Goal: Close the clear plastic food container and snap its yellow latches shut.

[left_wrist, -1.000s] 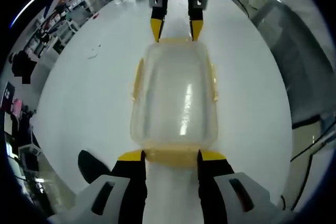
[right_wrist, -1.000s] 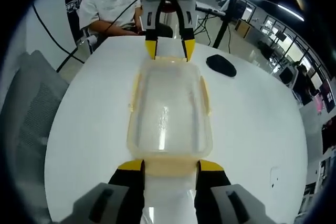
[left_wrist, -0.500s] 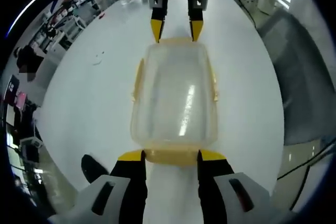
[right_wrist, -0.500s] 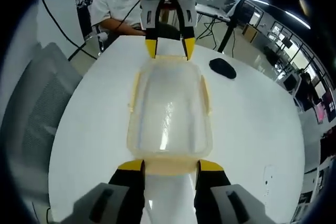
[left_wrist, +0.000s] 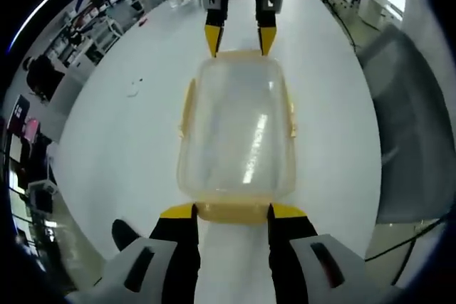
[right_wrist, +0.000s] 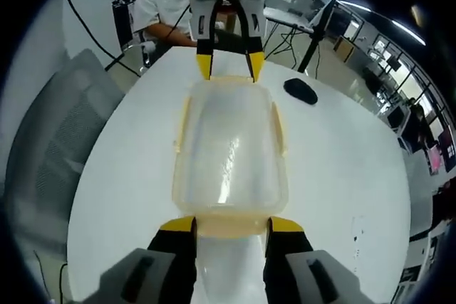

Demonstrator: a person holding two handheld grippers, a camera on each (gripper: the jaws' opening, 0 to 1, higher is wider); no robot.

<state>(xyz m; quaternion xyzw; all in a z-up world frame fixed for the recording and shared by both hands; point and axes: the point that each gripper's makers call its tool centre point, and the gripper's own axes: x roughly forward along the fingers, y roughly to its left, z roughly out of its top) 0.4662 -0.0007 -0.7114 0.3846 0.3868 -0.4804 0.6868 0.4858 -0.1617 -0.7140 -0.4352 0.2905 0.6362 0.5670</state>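
Looking along the left gripper point(left_wrist: 231, 211) in the left gripper view, the clear plastic food container point(left_wrist: 239, 129) sits lid-down-looking on the round white table point(left_wrist: 128, 154), held end to end between the two tools. The jaws here stand spread on either side of the near yellow end latch point(left_wrist: 231, 213), their tips touching it; whether they truly pinch it I cannot tell. At the far end the right gripper point(left_wrist: 240, 42) meets the opposite latch the same way. Side latches point(left_wrist: 187, 108) lie flat along the long edges.

From the right gripper view, the container point(right_wrist: 229, 151) shows the same arrangement mirrored: right gripper point(right_wrist: 230, 224) at the near latch, left gripper point(right_wrist: 228, 67) at the far one. A black mouse point(right_wrist: 302, 90) lies beyond to the right.

It looks empty, so light, thin-walled, springy and rather slick; I would press on the stiff yellow latches and rim, not the flexing clear walls.
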